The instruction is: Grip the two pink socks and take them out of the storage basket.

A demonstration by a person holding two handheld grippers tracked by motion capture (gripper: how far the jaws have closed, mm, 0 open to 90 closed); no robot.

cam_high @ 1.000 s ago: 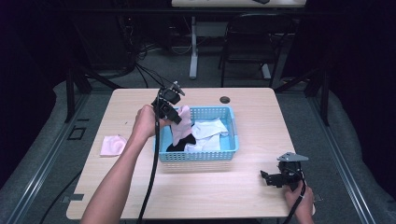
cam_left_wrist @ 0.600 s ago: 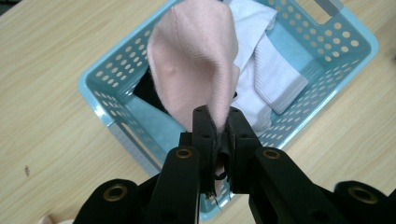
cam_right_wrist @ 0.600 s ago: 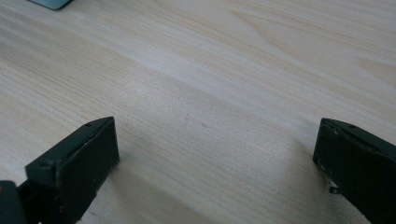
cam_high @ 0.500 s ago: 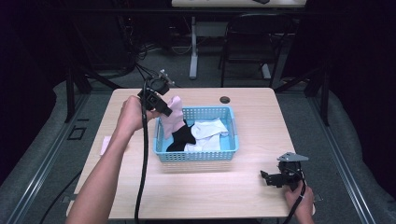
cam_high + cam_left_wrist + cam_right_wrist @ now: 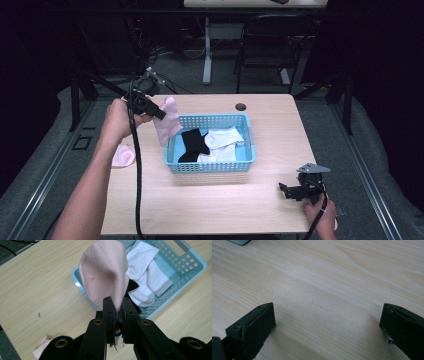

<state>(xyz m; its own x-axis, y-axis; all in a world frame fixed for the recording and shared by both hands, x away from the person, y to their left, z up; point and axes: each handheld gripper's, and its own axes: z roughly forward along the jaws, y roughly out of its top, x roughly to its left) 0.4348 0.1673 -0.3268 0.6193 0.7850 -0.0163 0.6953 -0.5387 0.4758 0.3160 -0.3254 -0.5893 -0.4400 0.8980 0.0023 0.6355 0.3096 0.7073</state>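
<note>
**Pink sock being lifted clear of the basket**

High view: since the earlier frame the left gripper (image 5: 159, 113) is being carried up and leftward, the pink sock (image 5: 168, 121) being dangled beside the blue basket (image 5: 210, 167), a second pink sock (image 5: 123, 155) lying nearer on the table (image 5: 210, 210).

Left gripper view: the jaws are being kept clamped on the sock's end, its length hanging away from the fingers.

Right gripper view: the right gripper (image 5: 327, 330) is being rested wide apart, well away.

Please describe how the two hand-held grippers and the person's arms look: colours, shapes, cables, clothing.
Both grippers are black. The left gripper has flat rectangular jaws on arms with brass-coloured rivets, and a thick black cable trails from it. The right gripper carries a grey three-cornered plate on top and its own black cable. Both forearms are bare, with no sleeves or gloves visible.
</note>
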